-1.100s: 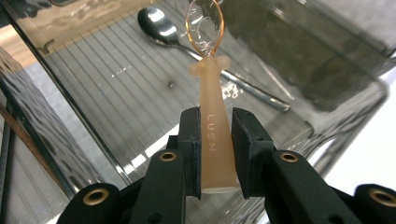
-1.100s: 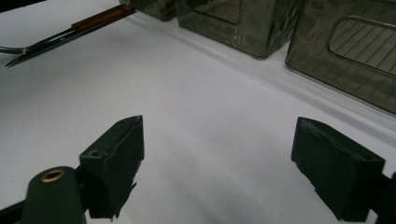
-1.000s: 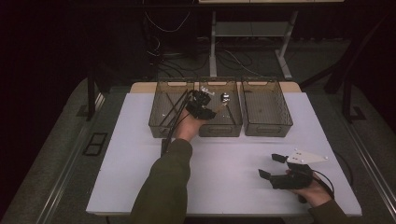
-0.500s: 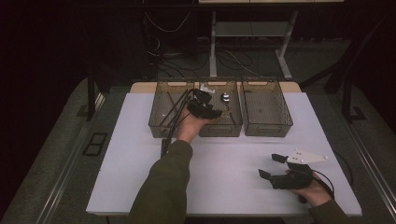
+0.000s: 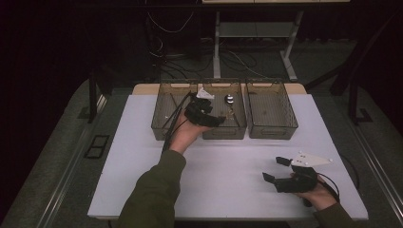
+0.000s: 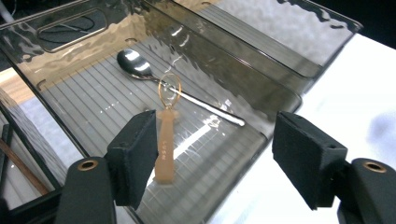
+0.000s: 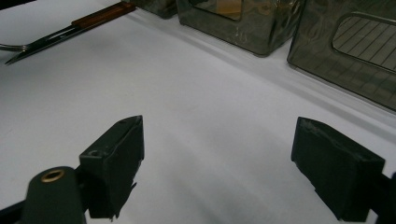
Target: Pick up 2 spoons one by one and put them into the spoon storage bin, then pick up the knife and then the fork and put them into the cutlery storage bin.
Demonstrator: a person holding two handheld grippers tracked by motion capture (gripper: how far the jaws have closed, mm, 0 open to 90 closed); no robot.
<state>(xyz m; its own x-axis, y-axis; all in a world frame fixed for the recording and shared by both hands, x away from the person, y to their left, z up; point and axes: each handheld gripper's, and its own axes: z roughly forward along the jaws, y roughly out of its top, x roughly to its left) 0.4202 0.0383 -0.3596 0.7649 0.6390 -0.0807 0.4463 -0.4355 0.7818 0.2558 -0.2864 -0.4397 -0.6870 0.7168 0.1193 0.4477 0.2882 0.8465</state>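
My left gripper [image 6: 219, 158] hovers over the middle smoky bin [image 5: 223, 130], jaws apart with nothing pressed between them; they have just been opening. Below it on the bin's ribbed floor lie a small tan stick with a wire loop [image 6: 164, 140], close to the left pad, and a metal spoon [image 6: 140, 70]. From above, the left gripper [image 5: 204, 111] sits at the bin's left side and the spoon [image 5: 229, 99] glints behind it. My right gripper [image 5: 280, 169] rests low at the table's front right, open; its jaws [image 7: 219, 172] frame bare white tabletop.
Three smoky plastic bins stand in a row at the back: left [image 5: 164, 118], middle, right [image 5: 271, 128]. A utensil with a brown handle [image 7: 70, 28] lies on the white table [image 5: 228, 171]. A brown stick [image 6: 18, 168] shows in the left bin.
The left gripper's jaws have spread apart over the middle bin and the hand has lifted slightly. The right gripper has stayed put.
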